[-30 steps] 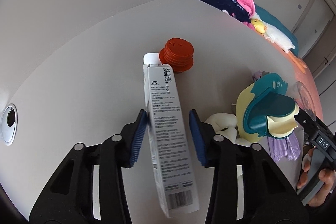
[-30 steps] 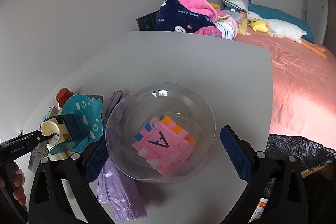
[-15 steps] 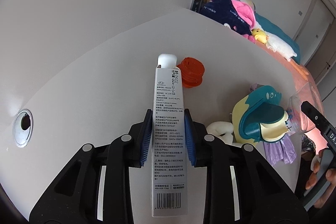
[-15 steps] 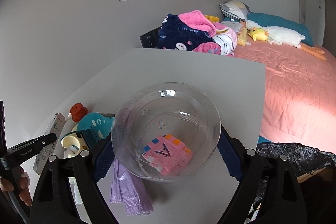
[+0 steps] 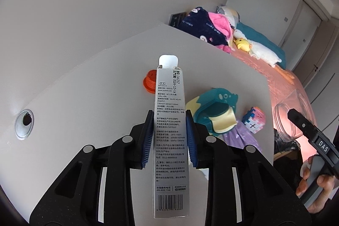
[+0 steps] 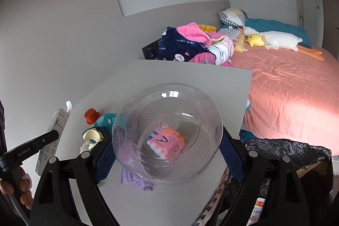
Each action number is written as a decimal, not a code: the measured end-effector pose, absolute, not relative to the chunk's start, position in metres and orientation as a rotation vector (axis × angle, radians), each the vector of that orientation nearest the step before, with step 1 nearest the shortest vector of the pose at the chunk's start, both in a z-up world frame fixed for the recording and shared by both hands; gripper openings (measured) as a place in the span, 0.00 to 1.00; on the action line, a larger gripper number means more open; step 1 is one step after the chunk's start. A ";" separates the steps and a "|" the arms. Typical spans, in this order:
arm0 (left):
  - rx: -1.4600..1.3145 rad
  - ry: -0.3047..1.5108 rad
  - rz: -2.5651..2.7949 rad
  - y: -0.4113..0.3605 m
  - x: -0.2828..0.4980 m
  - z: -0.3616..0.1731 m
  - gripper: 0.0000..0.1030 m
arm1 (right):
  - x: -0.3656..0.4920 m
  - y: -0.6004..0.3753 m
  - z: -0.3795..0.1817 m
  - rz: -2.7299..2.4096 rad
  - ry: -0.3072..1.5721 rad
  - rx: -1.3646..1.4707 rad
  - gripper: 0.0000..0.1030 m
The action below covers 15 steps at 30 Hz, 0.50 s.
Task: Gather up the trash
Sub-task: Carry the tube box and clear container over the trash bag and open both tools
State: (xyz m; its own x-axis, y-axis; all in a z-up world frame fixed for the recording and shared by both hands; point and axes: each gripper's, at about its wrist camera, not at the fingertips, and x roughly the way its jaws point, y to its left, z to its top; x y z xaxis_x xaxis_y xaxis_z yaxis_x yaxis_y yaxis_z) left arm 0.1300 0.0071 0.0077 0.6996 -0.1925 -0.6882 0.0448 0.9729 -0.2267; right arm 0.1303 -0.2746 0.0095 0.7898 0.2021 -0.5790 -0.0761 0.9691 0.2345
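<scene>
A long grey printed carton (image 5: pixel 169 141) stands on end between the blue pads of my left gripper (image 5: pixel 169 118), which is shut on it above the white table (image 5: pixel 95 99). My right gripper (image 6: pixel 167 141) is shut on a wide clear plastic jar (image 6: pixel 167 111), held on its side over the table's right part. The jar (image 5: pixel 290 118) also shows at the right edge of the left wrist view. A pink puzzle cube (image 5: pixel 255 120) lies on the table, seen through the jar in the right wrist view. A bin lined with a black bag (image 6: pixel 286 147) stands below the table's right edge.
On the table lie a red ribbed cap (image 5: pixel 149 82), a teal and yellow dinosaur-shaped holder (image 5: pixel 216 107) and a purple plastic bag (image 5: pixel 239 139). A cable hole (image 5: pixel 24 123) sits at the left. Beyond is a pink bed (image 6: pixel 286 88) with clothes and soft toys.
The left jaws closed on the carton and raised it upright off the table. The right jaws closed on the jar and lifted it; the pink cube stayed on the table.
</scene>
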 end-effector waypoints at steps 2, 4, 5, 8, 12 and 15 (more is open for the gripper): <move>-0.196 0.782 -0.155 -0.003 0.124 0.012 0.28 | 0.121 -0.280 0.012 0.146 0.638 0.212 0.85; -0.195 0.779 -0.174 -0.012 0.118 0.014 0.28 | 0.112 -0.286 0.015 0.143 0.632 0.219 0.85; -0.194 0.779 -0.185 -0.016 0.113 0.015 0.28 | 0.107 -0.288 0.016 0.140 0.628 0.220 0.85; -0.191 0.775 -0.213 -0.030 0.105 0.017 0.28 | 0.093 -0.297 0.019 0.133 0.619 0.226 0.85; -0.183 0.773 -0.252 -0.051 0.094 0.021 0.28 | 0.074 -0.309 0.022 0.122 0.610 0.237 0.85; -0.172 0.772 -0.279 -0.066 0.087 0.024 0.28 | 0.061 -0.319 0.023 0.114 0.608 0.246 0.85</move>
